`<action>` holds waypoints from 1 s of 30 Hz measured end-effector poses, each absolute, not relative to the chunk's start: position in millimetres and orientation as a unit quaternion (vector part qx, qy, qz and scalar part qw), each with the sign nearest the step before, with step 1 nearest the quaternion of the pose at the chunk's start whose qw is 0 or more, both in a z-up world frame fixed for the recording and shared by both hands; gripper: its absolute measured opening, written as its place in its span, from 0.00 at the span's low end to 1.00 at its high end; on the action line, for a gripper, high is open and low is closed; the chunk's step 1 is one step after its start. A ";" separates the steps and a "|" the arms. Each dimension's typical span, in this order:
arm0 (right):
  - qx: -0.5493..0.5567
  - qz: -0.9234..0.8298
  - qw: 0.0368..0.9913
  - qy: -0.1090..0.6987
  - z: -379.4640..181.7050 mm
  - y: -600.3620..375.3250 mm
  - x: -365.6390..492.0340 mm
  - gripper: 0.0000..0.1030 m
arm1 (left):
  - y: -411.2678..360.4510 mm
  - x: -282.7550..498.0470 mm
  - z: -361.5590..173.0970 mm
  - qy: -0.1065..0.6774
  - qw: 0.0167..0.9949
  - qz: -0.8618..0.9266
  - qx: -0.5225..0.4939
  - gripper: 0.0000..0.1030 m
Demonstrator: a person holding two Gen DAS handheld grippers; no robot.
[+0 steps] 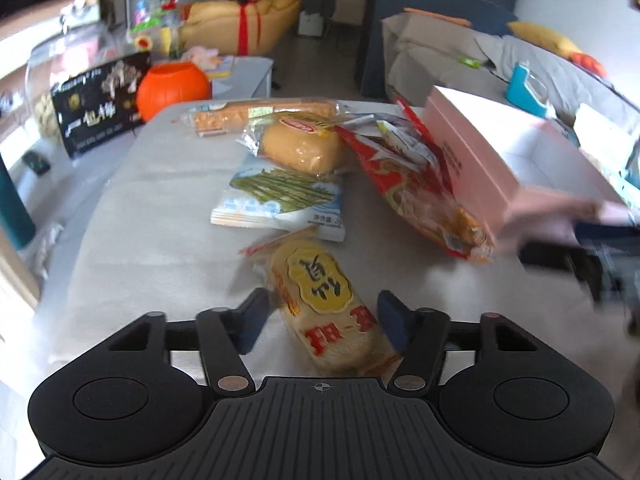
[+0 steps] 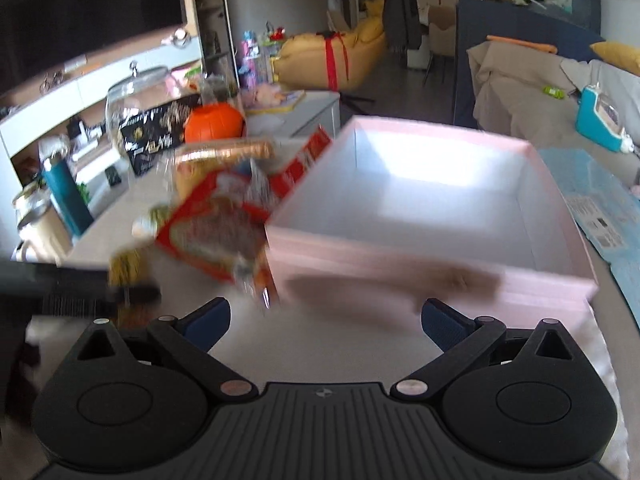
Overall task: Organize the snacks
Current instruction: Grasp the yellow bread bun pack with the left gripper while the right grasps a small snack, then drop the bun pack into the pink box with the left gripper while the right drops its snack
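My left gripper (image 1: 324, 322) is open, its fingers on either side of a bread packet with a yellow label (image 1: 324, 300) lying on the table. Beyond it lie a blue packet of green sticks (image 1: 280, 200), a round bun in clear wrap (image 1: 300, 144), a long biscuit packet (image 1: 260, 114) and a red snack bag (image 1: 416, 184). The bag leans on an open pink box (image 1: 500, 160). My right gripper (image 2: 326, 322) is open and empty, just in front of the pink box (image 2: 432, 208), which is empty inside. The red bag (image 2: 224, 228) is blurred at its left.
The table has a grey cloth (image 1: 160, 216). An orange pumpkin bucket (image 1: 172, 88), a black printed box (image 1: 100, 108) and a glass jar (image 2: 132, 100) stand beyond its far left edge. A teal bottle (image 2: 66, 196) stands at the left. A sofa (image 1: 520, 60) is at the right.
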State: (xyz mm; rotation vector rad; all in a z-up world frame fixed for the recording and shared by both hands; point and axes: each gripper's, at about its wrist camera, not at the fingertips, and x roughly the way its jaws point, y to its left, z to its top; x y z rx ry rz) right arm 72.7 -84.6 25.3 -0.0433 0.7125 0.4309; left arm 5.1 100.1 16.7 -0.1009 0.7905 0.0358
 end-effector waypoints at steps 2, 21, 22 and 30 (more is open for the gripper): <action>-0.029 0.191 0.920 0.341 25.8 -77.2 82.8 0.98 | 103.8 -1.1 16.9 0.382 0.923 0.019 -0.047 0.53; -0.022 0.225 0.878 0.422 8.5 -58.3 107.4 0.24 | 122.6 -6.7 22.6 0.372 0.926 0.025 -0.057 0.39; -0.020 0.231 0.876 0.423 11.2 -65.2 102.7 0.24 | 120.5 -9.7 24.4 0.373 0.926 0.012 -0.061 0.39; -0.024 0.214 0.881 0.421 22.7 -131.7 56.7 0.24 | 62.3 -26.6 35.1 0.386 0.912 -0.134 -0.044 0.39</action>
